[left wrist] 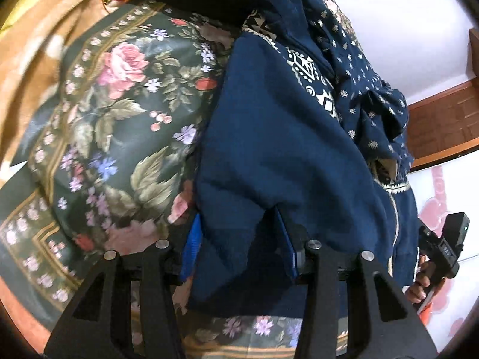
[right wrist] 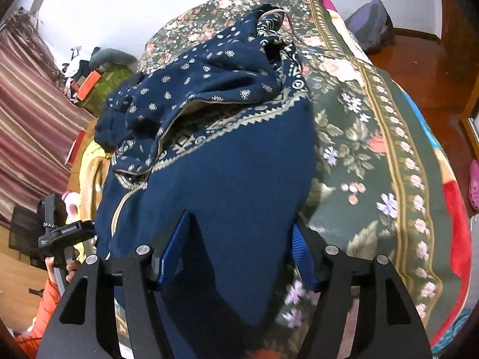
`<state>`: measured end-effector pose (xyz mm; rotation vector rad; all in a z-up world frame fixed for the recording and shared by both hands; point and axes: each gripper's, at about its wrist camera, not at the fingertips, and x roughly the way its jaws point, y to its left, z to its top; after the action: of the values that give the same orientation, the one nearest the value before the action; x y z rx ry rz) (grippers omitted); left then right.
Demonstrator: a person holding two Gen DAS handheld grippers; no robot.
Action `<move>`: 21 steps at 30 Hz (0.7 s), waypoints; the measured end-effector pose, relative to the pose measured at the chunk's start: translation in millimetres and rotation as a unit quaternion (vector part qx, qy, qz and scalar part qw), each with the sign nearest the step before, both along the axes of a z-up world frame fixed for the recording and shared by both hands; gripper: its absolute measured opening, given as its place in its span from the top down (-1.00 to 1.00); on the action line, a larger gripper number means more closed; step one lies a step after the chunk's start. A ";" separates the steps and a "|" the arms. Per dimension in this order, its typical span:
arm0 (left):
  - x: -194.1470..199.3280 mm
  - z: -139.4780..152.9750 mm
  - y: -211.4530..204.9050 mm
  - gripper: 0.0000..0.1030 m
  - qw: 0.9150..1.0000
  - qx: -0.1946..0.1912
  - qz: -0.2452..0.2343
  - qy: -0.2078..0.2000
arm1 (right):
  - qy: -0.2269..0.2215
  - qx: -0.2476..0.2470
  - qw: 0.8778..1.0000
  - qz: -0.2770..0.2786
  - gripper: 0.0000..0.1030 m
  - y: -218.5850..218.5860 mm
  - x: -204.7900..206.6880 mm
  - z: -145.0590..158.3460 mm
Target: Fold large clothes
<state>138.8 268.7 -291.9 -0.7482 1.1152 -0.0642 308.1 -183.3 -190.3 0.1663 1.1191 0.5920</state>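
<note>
A large navy blue garment (left wrist: 278, 149) with white geometric trim and small white motifs lies bunched on a floral bedspread (left wrist: 119, 104). My left gripper (left wrist: 239, 239) has its blue-padded jaws apart around a fold of the plain navy cloth, which drapes between and over them. In the right wrist view the same garment (right wrist: 233, 164) fills the centre. My right gripper (right wrist: 239, 248) likewise has its jaws apart with a hem corner hanging between them. Each gripper appears at the edge of the other's view.
The dark green floral bedspread (right wrist: 374, 149) covers the bed. A brown blanket (left wrist: 36, 45) lies at its left. A wooden floor (right wrist: 419, 68), a grey bag (right wrist: 371, 27), striped curtain (right wrist: 27, 113) and cluttered boxes (right wrist: 92, 86) surround the bed.
</note>
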 end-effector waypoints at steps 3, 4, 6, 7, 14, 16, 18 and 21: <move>1.6 14.3 -11.6 0.22 0.999 0.034 -0.024 -0.018 | -0.018 0.000 1.000 0.010 0.35 3.6 -5.3 8.4; 1.1 25.3 -20.9 0.29 0.997 0.062 -0.044 -0.035 | -0.025 0.010 0.999 0.019 0.51 3.6 -7.7 14.5; -3.0 45.5 -38.5 0.61 0.989 0.102 -0.083 -0.071 | -0.015 0.039 0.999 0.032 0.78 -0.5 -5.8 20.0; -4.7 57.0 -48.9 0.70 0.984 0.114 -0.106 -0.088 | -0.013 0.046 0.998 0.032 0.79 -0.6 -4.4 23.2; 15.8 134.6 -76.6 0.75 0.968 0.128 -0.120 -0.181 | -0.037 0.080 0.995 0.042 0.84 17.9 28.8 62.2; 28.9 153.5 -68.8 0.77 0.967 0.108 -0.111 -0.203 | -0.053 0.074 0.995 0.046 0.86 29.8 44.6 71.3; 47.1 176.1 -58.8 0.77 0.965 0.096 -0.093 -0.227 | -0.073 0.060 0.995 0.043 0.87 39.6 62.7 81.2; 75.8 200.9 -42.5 0.78 0.960 0.092 -0.065 -0.255 | -0.090 0.067 0.993 0.040 0.88 48.6 87.6 96.8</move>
<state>214.7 226.2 -91.0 -0.4527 0.6636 -0.2486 395.7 -134.7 -93.4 0.1808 0.9154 0.7405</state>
